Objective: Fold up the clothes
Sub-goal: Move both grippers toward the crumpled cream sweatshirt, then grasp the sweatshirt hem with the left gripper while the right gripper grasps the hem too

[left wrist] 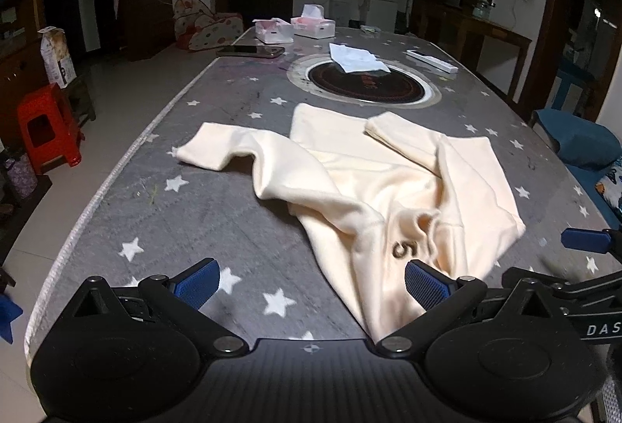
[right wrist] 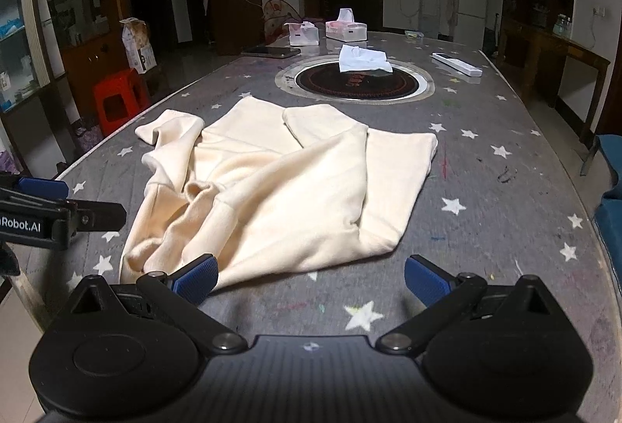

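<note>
Both sets of tongs, the left gripper (left wrist: 311, 281) and right gripper (right wrist: 311, 277), are held released at the near hem of the cream sweatshirt (right wrist: 280, 182), lying rumpled just ahead, where only one layer could be pinched and the crumpled folds dragged askew.

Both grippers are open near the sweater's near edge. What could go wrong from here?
1. The sweater is bunched at its collar, so a pinch there may catch several layers and fold crooked.
2. The left gripper and right gripper sit close together; closing in on the collar, they could collide.
3. One sleeve trails toward the table edge and may slip off when the body is pulled.
</note>
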{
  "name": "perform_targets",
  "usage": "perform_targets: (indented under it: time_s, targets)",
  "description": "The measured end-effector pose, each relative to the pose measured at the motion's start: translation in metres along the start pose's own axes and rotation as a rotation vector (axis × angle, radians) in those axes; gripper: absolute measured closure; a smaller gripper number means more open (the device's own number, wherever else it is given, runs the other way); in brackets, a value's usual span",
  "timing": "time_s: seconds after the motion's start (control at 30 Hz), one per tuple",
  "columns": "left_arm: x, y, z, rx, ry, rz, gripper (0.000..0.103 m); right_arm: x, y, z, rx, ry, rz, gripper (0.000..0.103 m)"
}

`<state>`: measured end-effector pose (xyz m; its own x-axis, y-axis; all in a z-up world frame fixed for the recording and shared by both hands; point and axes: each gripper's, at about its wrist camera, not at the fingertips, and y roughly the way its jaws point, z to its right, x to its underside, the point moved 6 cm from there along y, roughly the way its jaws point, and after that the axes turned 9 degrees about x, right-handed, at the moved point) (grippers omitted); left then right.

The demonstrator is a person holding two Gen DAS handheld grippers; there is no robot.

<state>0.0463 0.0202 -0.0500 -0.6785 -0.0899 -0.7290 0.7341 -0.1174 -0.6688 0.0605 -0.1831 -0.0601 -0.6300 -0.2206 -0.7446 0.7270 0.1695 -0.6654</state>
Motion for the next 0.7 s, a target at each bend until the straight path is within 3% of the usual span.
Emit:
perform_targets:
  time_s: [0.43, 0.7]
  targets:
    - [-0.043, 0.035, -0.041, -0.027, -0.096, 0.021, 0.002, -0.033, 0.028, 0.006, -0.008, 0.002, 0.002, 0.000]
    - [-0.063, 0.070, -0.077, -0.033, -0.186, 0.004, 0.024, -0.062, 0.067, 0.019, -0.007, 0.048, -0.021, 0.002]
